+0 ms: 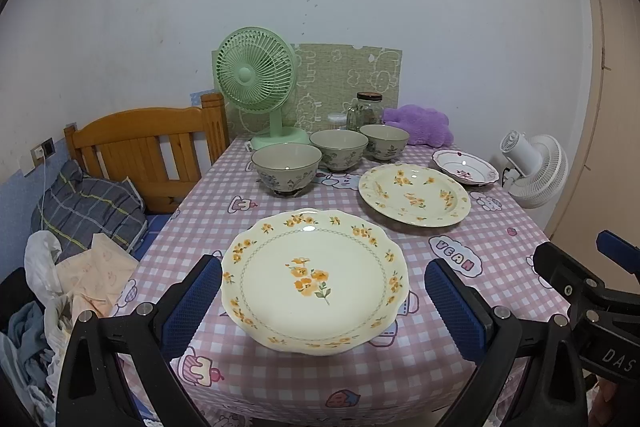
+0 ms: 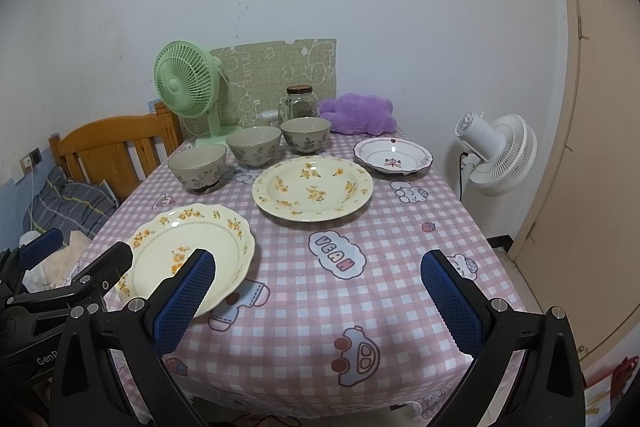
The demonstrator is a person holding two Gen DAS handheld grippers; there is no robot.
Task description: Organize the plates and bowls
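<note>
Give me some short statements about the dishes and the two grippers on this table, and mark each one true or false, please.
1. Three bowls stand in a row near the green fan. True.
2. The left gripper is closed on the scalloped plate. False: its jaws stand open, either side of the plate.
3. The three plates are stacked. False: the scalloped plate, the round yellow plate and the pink-flowered plate lie apart.
4. The right gripper holds nothing. True.
5. A glass jar stands behind the bowls. True.
</note>
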